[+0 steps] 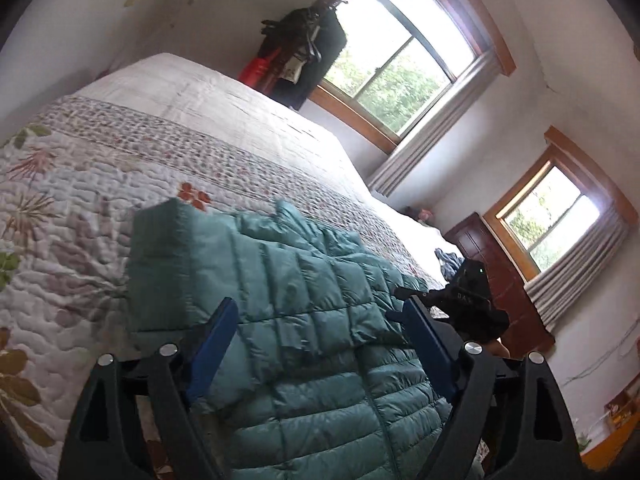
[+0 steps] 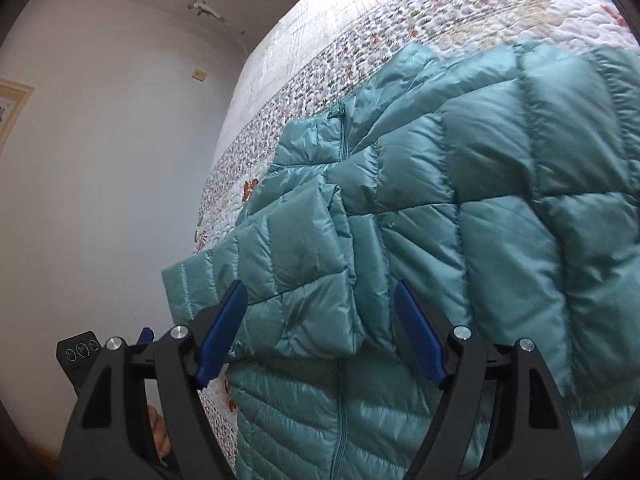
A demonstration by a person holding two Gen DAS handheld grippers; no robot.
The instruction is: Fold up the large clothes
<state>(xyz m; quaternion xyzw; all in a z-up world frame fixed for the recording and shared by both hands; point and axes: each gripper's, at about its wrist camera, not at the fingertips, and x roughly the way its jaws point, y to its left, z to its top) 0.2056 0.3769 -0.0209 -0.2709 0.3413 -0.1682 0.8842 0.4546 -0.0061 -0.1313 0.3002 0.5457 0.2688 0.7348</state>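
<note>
A teal quilted puffer jacket [image 1: 312, 320] lies on the floral quilt of the bed [image 1: 120, 168], its sleeves folded across the body. In the left wrist view my left gripper [image 1: 320, 308] hovers open over the jacket, blue pads wide apart, nothing between them. The right gripper's black body [image 1: 472, 300] shows at the jacket's right side. In the right wrist view the jacket [image 2: 460, 208] fills the frame, zipper running down the front, one sleeve [image 2: 280, 268] folded toward the bed edge. My right gripper [image 2: 320, 292] is open above that sleeve and holds nothing.
The bed [image 2: 360, 12] stretches far beyond the jacket. A coat rack with dark clothes [image 1: 304, 48] stands by a window [image 1: 400, 52]. A brown wooden cabinet [image 1: 500, 280] sits under a second window. A dark bundle of cloth [image 1: 448, 260] lies at the bed's far edge.
</note>
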